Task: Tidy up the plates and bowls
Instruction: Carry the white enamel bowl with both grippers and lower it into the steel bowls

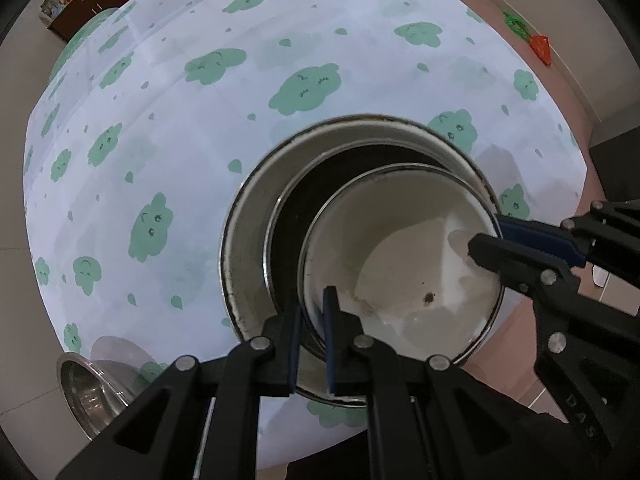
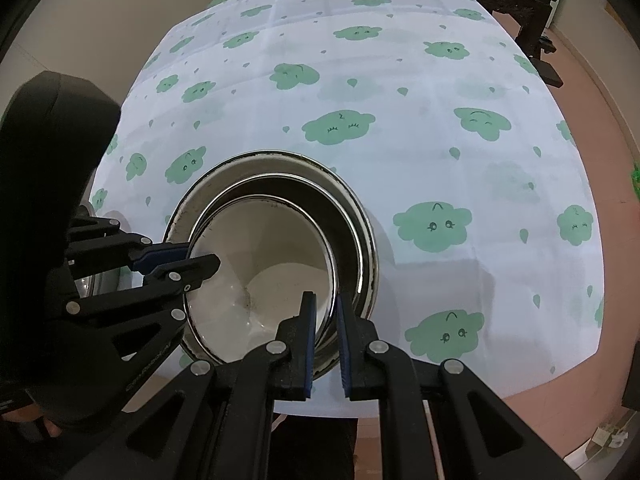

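From the left wrist camera, we see our left gripper point(image 1: 312, 332) at six o'clock, its blue pads nearly closed across the near rim of the white bowl point(image 1: 404, 264), one finger inside and one outside the wall. That bowl sits nested, tilted toward four o'clock, inside a dark bowl point(image 1: 292, 216) and a larger outer bowl point(image 1: 256, 200) on the cloud-print tablecloth point(image 1: 180, 120). A steel bowl point(image 1: 88, 392) lies at eight o'clock. The right gripper point(image 1: 494, 240) pinches the rim at three o'clock; "DAS" is legible on its body.

From the right wrist camera, the right gripper point(image 2: 325, 332) straddles the same rim at six o'clock, narrowly parted. We judge both hands should lower evenly so the white bowl point(image 2: 264, 264) settles centred. Faint lettering on the left gripper point(image 2: 200, 260) is unreadable.
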The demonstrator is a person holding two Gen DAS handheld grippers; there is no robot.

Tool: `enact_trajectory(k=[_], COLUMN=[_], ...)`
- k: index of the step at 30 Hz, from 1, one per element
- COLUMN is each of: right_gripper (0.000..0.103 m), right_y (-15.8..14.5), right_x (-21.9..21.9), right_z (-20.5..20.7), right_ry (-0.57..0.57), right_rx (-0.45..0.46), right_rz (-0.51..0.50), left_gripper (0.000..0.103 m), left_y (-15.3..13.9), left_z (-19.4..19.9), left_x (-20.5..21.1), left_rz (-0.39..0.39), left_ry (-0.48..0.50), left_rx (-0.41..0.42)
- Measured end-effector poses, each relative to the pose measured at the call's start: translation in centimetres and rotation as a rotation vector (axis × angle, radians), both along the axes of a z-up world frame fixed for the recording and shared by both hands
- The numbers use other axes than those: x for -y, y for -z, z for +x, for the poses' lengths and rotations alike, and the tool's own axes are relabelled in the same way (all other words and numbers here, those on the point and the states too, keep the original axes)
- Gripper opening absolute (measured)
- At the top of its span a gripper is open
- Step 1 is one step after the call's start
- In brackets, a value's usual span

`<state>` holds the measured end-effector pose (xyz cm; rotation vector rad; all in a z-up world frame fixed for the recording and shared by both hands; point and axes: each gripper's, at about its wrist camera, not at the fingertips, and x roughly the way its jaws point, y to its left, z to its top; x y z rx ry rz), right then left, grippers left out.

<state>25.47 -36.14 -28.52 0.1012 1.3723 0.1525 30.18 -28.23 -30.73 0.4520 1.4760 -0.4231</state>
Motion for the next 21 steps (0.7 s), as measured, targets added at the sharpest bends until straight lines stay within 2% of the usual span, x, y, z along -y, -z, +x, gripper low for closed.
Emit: enact_trajectory(k=[21], right_gripper=[0.011], right_y=[0.35], right_x=[-0.22], right_z=[0.2], right_ry=[-0.022], right_rx=[0.001], right_rz=[-0.02], left_gripper=[0.008], left_y=[0.54], left_z=[-0.06], left_x=[-0.09], left_rz=[0.002], left_ry=[-0.004], left_rx=[-0.008])
